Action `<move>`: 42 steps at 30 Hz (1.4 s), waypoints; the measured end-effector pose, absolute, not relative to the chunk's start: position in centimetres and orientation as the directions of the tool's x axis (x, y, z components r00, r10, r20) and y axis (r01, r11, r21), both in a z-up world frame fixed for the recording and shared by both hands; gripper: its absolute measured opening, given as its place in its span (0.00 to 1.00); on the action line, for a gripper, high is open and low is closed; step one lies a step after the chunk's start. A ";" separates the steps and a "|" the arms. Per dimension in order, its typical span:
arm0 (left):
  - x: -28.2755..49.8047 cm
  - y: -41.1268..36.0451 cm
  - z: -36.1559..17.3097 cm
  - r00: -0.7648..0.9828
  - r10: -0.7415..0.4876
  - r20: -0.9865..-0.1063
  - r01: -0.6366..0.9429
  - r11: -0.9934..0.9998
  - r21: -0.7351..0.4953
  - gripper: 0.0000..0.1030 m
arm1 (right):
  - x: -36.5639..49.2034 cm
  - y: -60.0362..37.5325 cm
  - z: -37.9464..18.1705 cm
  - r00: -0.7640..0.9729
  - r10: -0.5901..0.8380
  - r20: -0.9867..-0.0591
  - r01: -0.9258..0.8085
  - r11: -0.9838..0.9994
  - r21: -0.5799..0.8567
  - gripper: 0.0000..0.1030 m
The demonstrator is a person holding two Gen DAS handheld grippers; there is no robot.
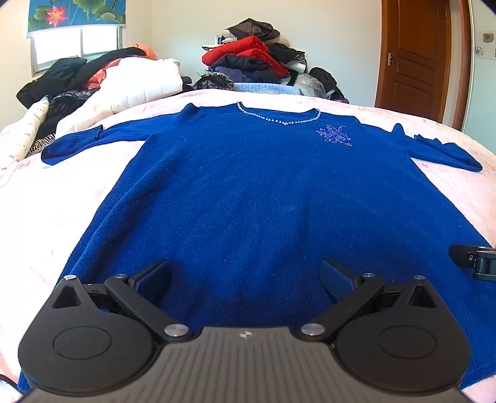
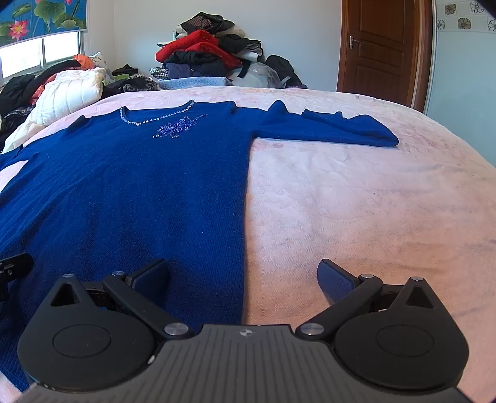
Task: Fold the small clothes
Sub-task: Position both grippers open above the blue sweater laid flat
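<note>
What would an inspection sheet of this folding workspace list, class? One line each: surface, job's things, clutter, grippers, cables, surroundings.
Surface: pale pink bedspread, mostly bare to the sweater's right.
Job's things: blue sweater lying flat, face up, sleeves spread, beaded neckline at the far end.
Clutter: clothes pile and white quilt beyond the sweater.
Grippers: left gripper open above the hem; right gripper open over the sweater's right edge.
Cables: nothing seen.
Surroundings: wooden door, window under a lotus-print blind.
</note>
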State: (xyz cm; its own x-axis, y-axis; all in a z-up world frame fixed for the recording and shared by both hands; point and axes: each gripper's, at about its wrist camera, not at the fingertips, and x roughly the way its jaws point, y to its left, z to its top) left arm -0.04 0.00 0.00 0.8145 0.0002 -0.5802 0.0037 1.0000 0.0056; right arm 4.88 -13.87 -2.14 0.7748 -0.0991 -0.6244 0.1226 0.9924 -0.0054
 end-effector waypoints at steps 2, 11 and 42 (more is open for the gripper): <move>0.0 0.0 0.0 0.812 -0.001 -0.583 0.004 1.000 0.004 1.00 | 4.9 -13.9 -2.1 0.775 -0.099 -0.624 0.123 0.992 -0.006 1.00; -0.1 -0.1 0.2 0.806 -0.003 -0.591 0.003 1.000 -0.001 1.00 | 4.9 -13.8 -2.2 0.775 -0.099 -0.624 0.123 0.992 -0.005 1.00; 1.9 -0.9 1.0 0.748 0.023 -0.663 0.013 0.999 0.048 1.00 | 5.0 -13.7 -2.1 0.771 -0.101 -0.629 0.117 0.993 -0.017 1.00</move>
State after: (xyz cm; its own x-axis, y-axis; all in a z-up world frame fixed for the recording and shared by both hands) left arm 1.89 -0.91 1.02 0.7485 0.0226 -0.6628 0.0127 0.9987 0.0484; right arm 5.04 -13.69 -2.12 0.7709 -0.1013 -0.6289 0.1165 0.9930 -0.0171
